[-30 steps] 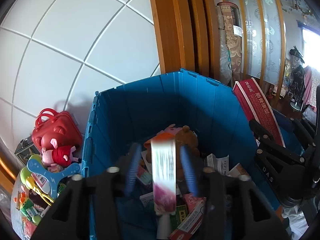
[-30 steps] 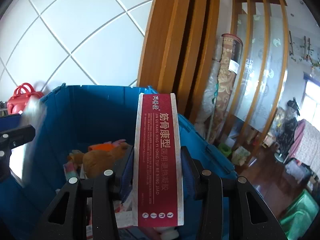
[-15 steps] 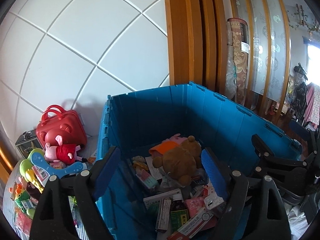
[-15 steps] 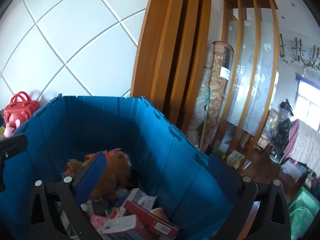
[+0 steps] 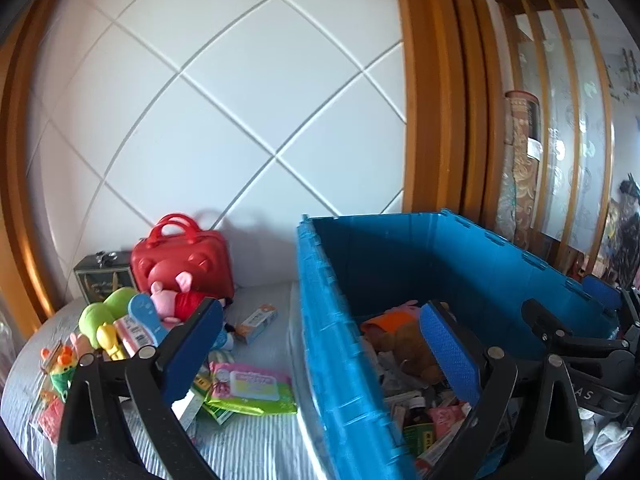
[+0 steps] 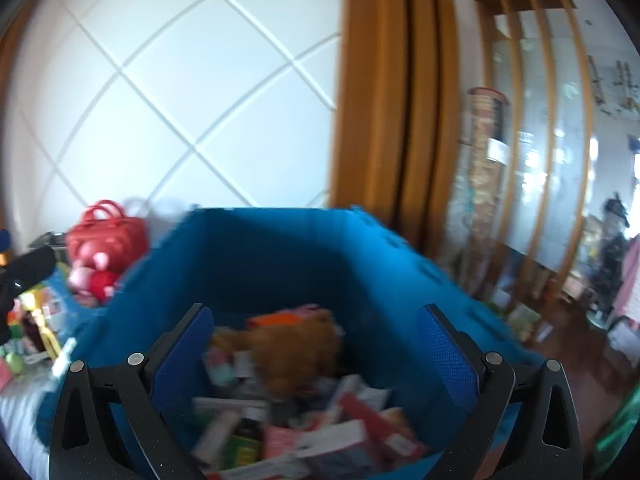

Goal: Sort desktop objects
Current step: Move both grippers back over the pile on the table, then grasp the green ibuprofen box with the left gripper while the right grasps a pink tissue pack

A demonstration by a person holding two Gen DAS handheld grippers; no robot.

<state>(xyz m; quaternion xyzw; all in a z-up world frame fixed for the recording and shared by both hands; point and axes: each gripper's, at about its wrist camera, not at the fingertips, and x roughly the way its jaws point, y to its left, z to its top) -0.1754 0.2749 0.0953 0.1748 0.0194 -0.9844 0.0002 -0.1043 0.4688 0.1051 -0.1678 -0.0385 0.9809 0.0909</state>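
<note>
Now both my grippers, left gripper (image 5: 316, 344) and right gripper (image 6: 320, 348), have just spread, empty; blue crate (image 5: 340, 360) part-filled, toys and the wipes pack (image 5: 250, 386) still outside.

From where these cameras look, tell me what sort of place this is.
Most likely a lived-in home, perhaps a bedroom. A white padded wall panel in a wooden frame backs a striped cloth surface strewn with toys, and a blue crate holds a brown teddy among small boxes.
</note>
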